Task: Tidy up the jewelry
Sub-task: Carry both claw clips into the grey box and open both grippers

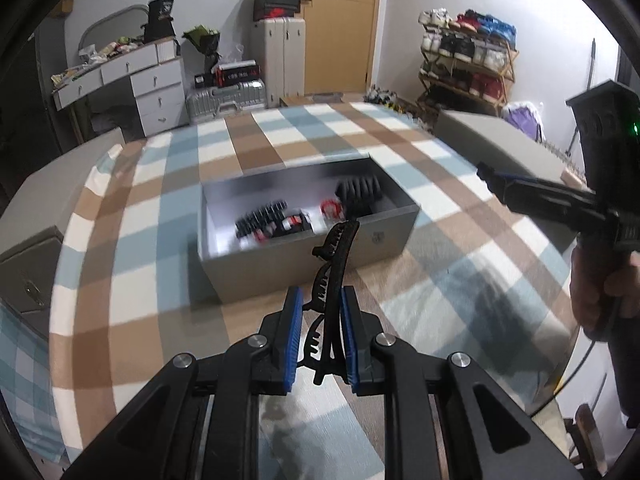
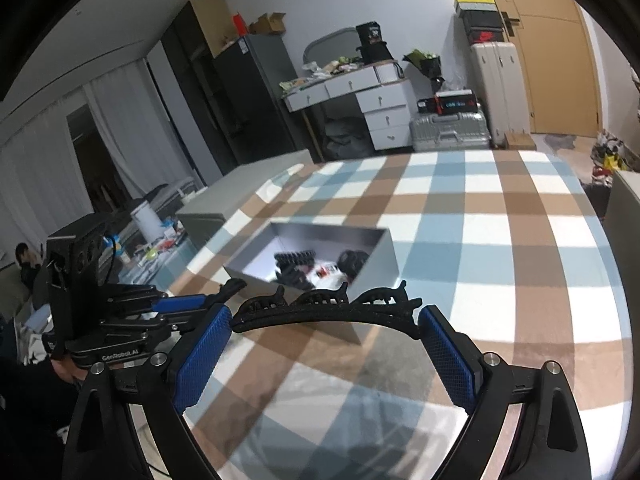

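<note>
Left hand-held gripper (image 1: 320, 332) pinches black hair clip (image 1: 334, 264), raised above checked cloth (image 1: 280, 140) just in front of grey box (image 1: 280, 268). Box holds more black clips & red bits, blurred. Right hand-held gripper (image 2: 326, 354) spread wide, pads either side of the clip, not touching.

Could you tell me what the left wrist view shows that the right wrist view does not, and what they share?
Only the left wrist view shows the shoe rack by the door and the left gripper shut on the black hair clip from close up. Only the right wrist view shows the dark fridge and the right gripper standing open, with the clip across its fingers. Both show the grey box of hair accessories on the checked cloth, plus the white desk.
</note>
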A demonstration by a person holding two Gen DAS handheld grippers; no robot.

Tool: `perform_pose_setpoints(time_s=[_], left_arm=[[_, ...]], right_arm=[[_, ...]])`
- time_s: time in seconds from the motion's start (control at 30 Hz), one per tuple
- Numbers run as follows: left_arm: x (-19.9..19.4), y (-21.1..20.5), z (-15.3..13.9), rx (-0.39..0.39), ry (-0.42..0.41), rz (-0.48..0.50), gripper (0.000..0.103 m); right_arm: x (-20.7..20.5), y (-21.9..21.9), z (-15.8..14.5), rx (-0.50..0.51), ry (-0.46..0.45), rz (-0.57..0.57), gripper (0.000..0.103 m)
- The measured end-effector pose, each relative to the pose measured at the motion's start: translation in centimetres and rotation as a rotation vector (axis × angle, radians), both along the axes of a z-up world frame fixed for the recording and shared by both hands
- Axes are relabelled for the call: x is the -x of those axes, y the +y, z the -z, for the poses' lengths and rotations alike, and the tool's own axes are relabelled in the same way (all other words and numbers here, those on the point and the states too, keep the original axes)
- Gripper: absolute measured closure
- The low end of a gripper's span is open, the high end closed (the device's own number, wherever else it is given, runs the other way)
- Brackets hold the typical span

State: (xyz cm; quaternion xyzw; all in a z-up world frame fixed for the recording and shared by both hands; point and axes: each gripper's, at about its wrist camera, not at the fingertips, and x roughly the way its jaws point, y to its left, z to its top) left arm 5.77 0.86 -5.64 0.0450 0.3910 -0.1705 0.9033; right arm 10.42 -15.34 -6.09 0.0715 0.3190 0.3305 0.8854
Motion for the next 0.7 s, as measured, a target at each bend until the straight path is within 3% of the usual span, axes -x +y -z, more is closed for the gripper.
perform_pose_setpoints(time_s=[0.3,0.7], left_arm=[[-2.5,1.4,-2.6,0.043,-0.100,-0.035,0.089],[-6.9,1.6,-2.2,0.059,-0.100,0.008,0.089]], right_arm=[[-1.5,2.3,-2.7,-0.042,-0.054,-0.015,0.008],[-5.9,5.7,-2.4,-0.067,-0.035,0.010,0.008]])
